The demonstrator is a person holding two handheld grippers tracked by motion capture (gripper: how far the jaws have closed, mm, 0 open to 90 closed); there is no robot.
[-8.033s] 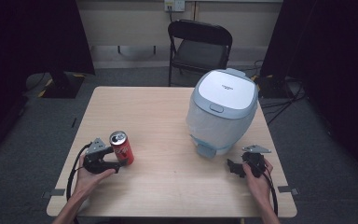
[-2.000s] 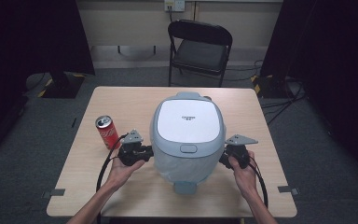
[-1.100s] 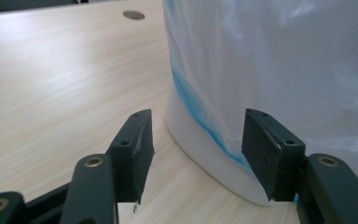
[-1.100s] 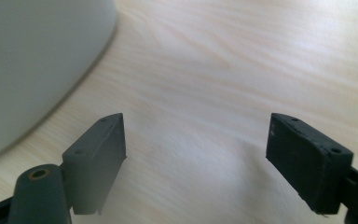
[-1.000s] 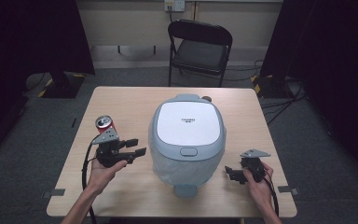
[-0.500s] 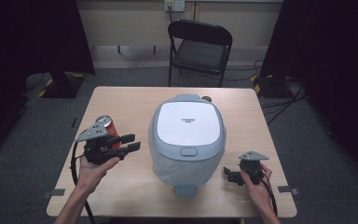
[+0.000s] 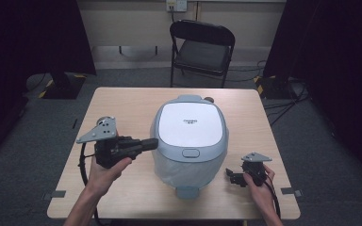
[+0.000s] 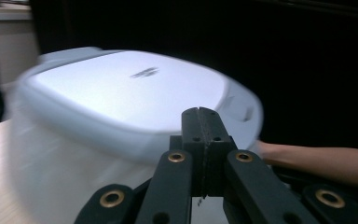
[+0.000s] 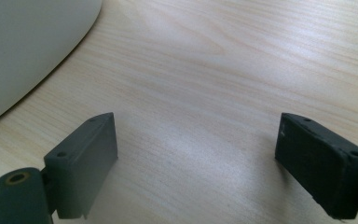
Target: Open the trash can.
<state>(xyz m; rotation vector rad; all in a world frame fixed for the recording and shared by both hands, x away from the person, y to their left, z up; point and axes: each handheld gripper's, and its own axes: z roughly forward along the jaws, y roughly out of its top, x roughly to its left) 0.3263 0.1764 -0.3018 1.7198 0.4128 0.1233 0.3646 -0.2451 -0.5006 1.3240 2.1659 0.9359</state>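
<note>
**Rice cooker mid-desk, left claw closed, right claw spread**

Light wooden desk (image 7: 122, 99), pale grain, standing on grey carpet. Dark curtains close in both sides of the room; cream wall at the back with a socket plate. A black folding chair (image 7: 201, 44) faces the far edge of the desk. Cables trail over the floor at right. Small tape marks sit at the near desk corners.

Rice cooker (image 7: 189, 132), pale blue-grey with a white lid, sits at the middle of the desk, lid down.

Left claw (image 7: 148, 143) is held above the desk just left of the cooker, tips pointing at its side; whether they touch it I cannot tell. Its jaws have just been closing and now meet flat together with nothing between them, plain in the left gripper view (image 8: 204, 122).

Right claw (image 7: 233, 178) is low at the near right of the desk, just beside the cooker's base. Jaws stand wide apart over bare wood (image 9: 196, 140), holding nothing.

A can top (image 7: 106, 120) peeks out behind the left claw's plate.
</note>
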